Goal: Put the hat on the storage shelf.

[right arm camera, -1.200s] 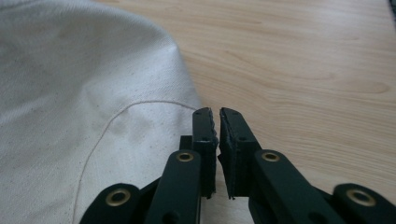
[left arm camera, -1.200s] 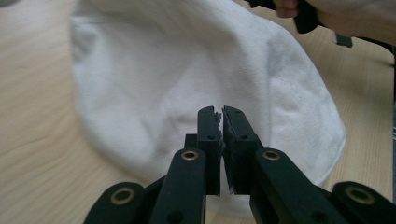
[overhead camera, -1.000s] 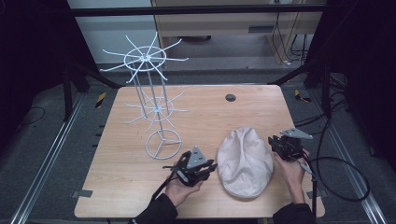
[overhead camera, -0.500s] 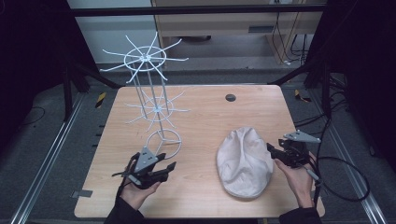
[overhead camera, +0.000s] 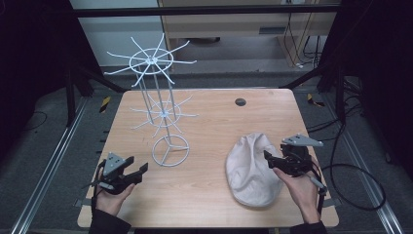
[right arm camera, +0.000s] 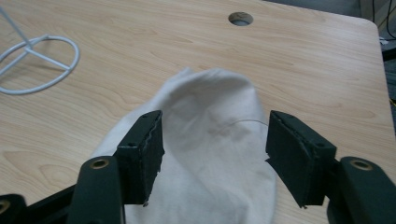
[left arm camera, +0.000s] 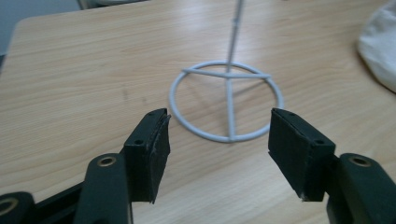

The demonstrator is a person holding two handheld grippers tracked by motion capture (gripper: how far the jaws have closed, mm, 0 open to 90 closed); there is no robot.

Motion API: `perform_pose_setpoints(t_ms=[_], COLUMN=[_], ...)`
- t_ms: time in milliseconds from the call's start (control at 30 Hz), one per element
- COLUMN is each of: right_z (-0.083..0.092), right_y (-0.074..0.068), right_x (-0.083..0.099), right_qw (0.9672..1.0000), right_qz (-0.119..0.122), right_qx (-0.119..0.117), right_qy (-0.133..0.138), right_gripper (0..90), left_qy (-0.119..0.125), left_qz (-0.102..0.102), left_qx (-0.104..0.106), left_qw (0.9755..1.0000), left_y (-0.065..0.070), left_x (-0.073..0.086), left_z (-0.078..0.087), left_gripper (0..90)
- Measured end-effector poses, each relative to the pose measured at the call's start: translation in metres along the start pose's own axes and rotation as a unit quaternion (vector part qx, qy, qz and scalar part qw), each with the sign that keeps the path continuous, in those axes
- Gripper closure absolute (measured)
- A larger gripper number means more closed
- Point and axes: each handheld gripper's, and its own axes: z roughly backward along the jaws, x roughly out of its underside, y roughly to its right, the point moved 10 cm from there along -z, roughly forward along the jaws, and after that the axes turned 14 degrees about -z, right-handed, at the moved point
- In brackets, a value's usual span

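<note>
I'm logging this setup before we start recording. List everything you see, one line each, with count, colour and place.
wire rack: one, white, upright on the left half of the table, round base toward the near side.
cloth cap: one, off-white, lying flat on the right near part of the table.
table: one, light wood, centre of the high view.
cable hole: one, dark, in the tabletop near the far edge, right of centre.
left gripper: one, black, jaws open, near left of the table, pointing at the rack's base.
right gripper: one, black with a grey plate on top, jaws open, at the cap's right edge.
hands: two, one behind each gripper, at the near edge.
</note>
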Motion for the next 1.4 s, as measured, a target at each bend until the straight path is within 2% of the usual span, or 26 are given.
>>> perform_pose_setpoints(t_ms=[133, 200, 333, 433, 567, 867, 1067, 1233, 1400], right_z=[-0.007, -0.012, -0.021, -0.029, -0.044, -0.065, -0.071, -0.071, -0.067], right_y=[-0.018, -0.024, -0.034, -0.040, -0.040, -0.035, -0.034, -0.031, -0.026], right_x=[0.002, 0.003, 0.006, 0.010, 0.016, 0.028, 0.033, 0.036, 0.035], right_qw=[0.9998, 0.9997, 0.9993, 0.9988, 0.9979, 0.9951, 0.9932, 0.9917, 0.9911], right_qz=[0.001, 0.010, 0.011, 0.010, 0.012, 0.009, 0.008, 0.019, 0.021], right_qx=[-0.006, -0.007, -0.005, -0.001, 0.016, 0.040, 0.051, 0.062, 0.071], right_qy=[-0.017, -0.023, -0.036, -0.047, -0.061, -0.090, -0.105, -0.111, -0.110], right_gripper=[34.7, 34.7, 36.0, 38.1, 41.3, 49.3, 62.2, 80.5, 86.7], left_qy=[-0.016, -0.019, -0.021, -0.025, -0.030, -0.041, -0.045, -0.045, -0.046], left_qz=[0.009, 0.020, 0.036, 0.042, 0.033, 0.034, 0.035, 0.038, 0.040], left_qx=[-0.021, -0.025, -0.040, -0.041, -0.047, -0.047, -0.043, -0.042, -0.041], left_qw=[0.9996, 0.9993, 0.9983, 0.9980, 0.9979, 0.9975, 0.9975, 0.9974, 0.9973], left_y=[-0.017, -0.022, -0.036, -0.040, -0.040, -0.040, -0.039, -0.040, -0.040], left_x=[0.013, 0.018, 0.025, 0.029, 0.030, 0.035, 0.037, 0.037, 0.037], left_z=[-0.002, -0.002, -0.001, 0.000, -0.001, -0.004, -0.005, -0.005, -0.005], left_gripper=[36.9, 36.2, 35.7, 35.5, 35.7, 36.5, 37.3, 37.8, 38.3])
